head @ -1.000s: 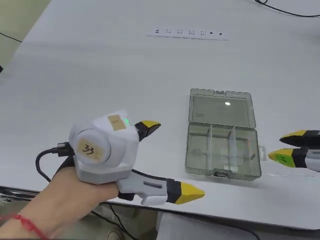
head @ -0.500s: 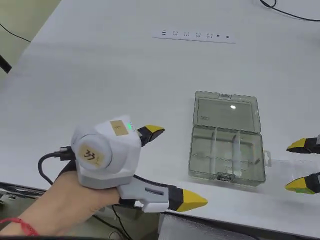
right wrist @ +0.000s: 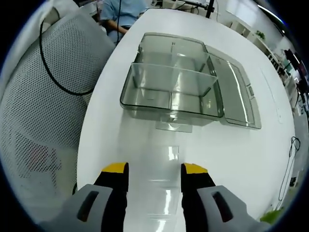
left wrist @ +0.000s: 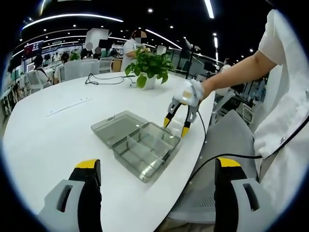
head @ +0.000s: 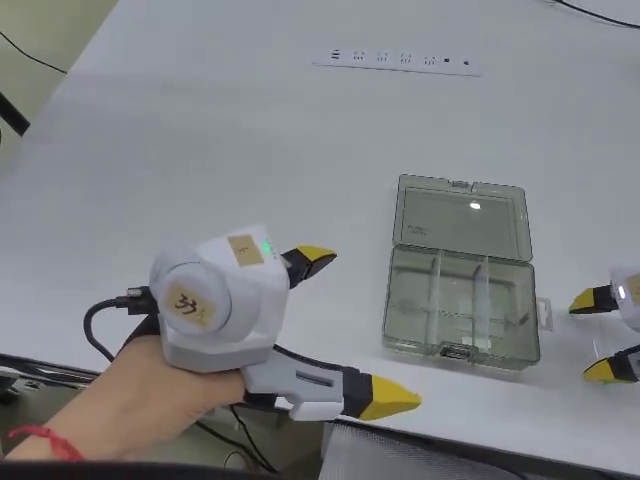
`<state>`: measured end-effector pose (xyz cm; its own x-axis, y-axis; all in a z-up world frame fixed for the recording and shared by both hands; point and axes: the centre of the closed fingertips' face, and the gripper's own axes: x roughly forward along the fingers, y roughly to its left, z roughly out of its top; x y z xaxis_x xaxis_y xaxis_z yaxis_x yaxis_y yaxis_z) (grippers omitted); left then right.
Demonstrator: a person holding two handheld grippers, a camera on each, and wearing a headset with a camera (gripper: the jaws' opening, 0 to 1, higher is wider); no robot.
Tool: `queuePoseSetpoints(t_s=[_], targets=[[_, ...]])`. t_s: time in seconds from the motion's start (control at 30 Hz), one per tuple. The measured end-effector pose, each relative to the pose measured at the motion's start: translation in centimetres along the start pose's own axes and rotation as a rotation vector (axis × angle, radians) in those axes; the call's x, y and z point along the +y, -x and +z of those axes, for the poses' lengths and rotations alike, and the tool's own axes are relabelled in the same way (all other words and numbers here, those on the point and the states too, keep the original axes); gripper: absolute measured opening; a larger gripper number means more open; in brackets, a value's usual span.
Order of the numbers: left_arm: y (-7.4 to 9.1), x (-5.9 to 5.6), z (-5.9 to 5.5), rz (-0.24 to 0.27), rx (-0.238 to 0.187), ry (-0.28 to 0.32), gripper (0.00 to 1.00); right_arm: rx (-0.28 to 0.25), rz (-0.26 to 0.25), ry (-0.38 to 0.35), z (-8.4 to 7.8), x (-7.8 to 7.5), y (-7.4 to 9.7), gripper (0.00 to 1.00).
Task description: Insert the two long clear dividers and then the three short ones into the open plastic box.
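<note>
The long clear dividers (head: pixel 437 285) seem seated in the open grey-tinted plastic box (head: pixel 408 305) on the white desk (head: pixel 200 150). The left gripper (head: pixel 360 330) and right gripper (right wrist: pixel 154 169) have their jaws spread and empty. Next, the right must pinch a flat clear short divider (right wrist: pixel 172 127) just before the box.

Open-plan office: white desk (left wrist: pixel 58 125), mesh chair (right wrist: pixel 43 96), potted plant (left wrist: pixel 147 70).

The head view is bright and even, lit from above. The white table (head: pixel 200 150) is close to washed out, and the shadows on it are faint and soft. A small glare spot sits on the lid (head: pixel 440 218), right of centre. In the left gripper view, ceiling lights (left wrist: pixel 72 17) streak across a dark upper frame, and straight lines bow toward the edges. In the right gripper view, white reflections run over the dividers (right wrist: pixel 169 153) at lower centre.
</note>
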<state>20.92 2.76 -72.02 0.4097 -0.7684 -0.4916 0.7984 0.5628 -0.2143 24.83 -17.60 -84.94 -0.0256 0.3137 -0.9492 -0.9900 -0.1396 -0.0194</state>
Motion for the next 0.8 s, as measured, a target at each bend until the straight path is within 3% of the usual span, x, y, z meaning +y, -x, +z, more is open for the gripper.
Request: queuePoseSetpoints(t_s=[0.43,0.8], targets=[[-0.08,0.06,0.05,-0.004,-0.003,0.001,1.00,0.024,0.000,-0.021,-0.19,-0.55,0.21,0.33],[-0.09,-0.09,0.14,-0.010,-0.002,-0.005,1.00,0.019,-0.022,-0.056,-0.33,-0.69,0.44,0.33]])
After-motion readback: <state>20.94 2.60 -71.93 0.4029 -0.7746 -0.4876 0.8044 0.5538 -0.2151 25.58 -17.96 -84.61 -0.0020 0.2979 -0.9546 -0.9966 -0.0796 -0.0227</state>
